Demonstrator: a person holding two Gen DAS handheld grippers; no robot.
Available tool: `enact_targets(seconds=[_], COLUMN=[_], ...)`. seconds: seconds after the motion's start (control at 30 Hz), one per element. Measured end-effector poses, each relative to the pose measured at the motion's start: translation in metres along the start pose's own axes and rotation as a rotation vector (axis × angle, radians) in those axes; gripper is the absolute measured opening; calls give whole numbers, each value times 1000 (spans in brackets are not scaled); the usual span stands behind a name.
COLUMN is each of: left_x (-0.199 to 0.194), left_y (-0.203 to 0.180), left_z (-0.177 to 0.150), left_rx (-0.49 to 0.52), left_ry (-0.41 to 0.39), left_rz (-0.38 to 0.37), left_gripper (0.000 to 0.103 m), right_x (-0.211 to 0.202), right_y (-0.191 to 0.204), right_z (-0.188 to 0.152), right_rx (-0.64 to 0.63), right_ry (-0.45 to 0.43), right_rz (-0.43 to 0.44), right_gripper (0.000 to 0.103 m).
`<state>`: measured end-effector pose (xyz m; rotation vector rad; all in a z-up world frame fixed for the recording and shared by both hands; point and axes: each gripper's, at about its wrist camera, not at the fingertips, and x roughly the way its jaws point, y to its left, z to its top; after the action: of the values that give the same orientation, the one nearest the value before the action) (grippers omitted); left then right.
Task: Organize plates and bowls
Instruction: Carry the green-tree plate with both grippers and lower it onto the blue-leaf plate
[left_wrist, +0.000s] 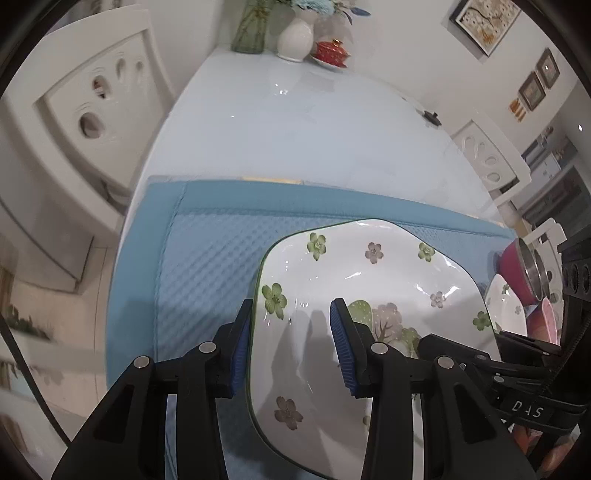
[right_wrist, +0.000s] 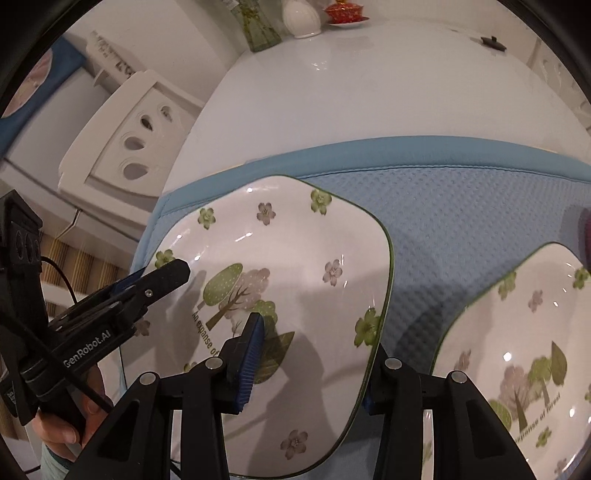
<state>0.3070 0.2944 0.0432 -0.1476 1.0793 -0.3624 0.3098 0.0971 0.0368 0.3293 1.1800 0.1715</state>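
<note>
A square white plate (left_wrist: 369, 266) (right_wrist: 288, 229) with green and mauve flowers and a tree print lies over a blue quilted mat (left_wrist: 207, 251) (right_wrist: 443, 206). My left gripper (left_wrist: 291, 332) straddles its left rim, one pad outside the edge, the other over the plate's face; from the right wrist it (right_wrist: 166, 275) looks clamped on that rim. My right gripper (right_wrist: 316, 343) is shut on the opposite rim, one finger on top and the other tucked under the edge. A shadow on the mat under this side suggests the plate is raised. A second matching plate (right_wrist: 524, 332) (left_wrist: 506, 306) sits to the right.
A magenta bowl with a metal one (left_wrist: 517, 273) and a pink bowl (left_wrist: 550, 321) crowd the mat's right end. On the pale table (left_wrist: 295, 129) far back stand a green glass vase (left_wrist: 251, 29), white vase (left_wrist: 295, 37) and red lidded cup (left_wrist: 330, 51). White chairs (left_wrist: 92, 103) flank it.
</note>
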Motion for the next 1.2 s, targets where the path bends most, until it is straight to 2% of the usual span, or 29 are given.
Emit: enact_targets(seconds=[0.23, 0.43, 0.67, 0.9, 1.2], left_x=[-34, -78, -120, -139, -139], left_y=[-7, -27, -49, -63, -71], left_z=[-30, -54, -93, -144, -196], left_rx=[-38, -16, -2, -21, -32], left_ry=[-42, -107, -128, -86, -23], left_rz=[8, 10, 6, 1, 14], left_gripper=[37, 37, 37, 37, 35], right_x=[-16, -53, -93, -116, -117], right_y=[12, 23, 33, 28, 7], right_z=[-20, -47, -91, -143, -199], right_rx=[-72, -149, -193, -196, -170], right_ry=[-8, -54, -65, -36, 44], right_rz=[-6, 23, 42, 39, 42], right_gripper=[43, 43, 43, 43, 43])
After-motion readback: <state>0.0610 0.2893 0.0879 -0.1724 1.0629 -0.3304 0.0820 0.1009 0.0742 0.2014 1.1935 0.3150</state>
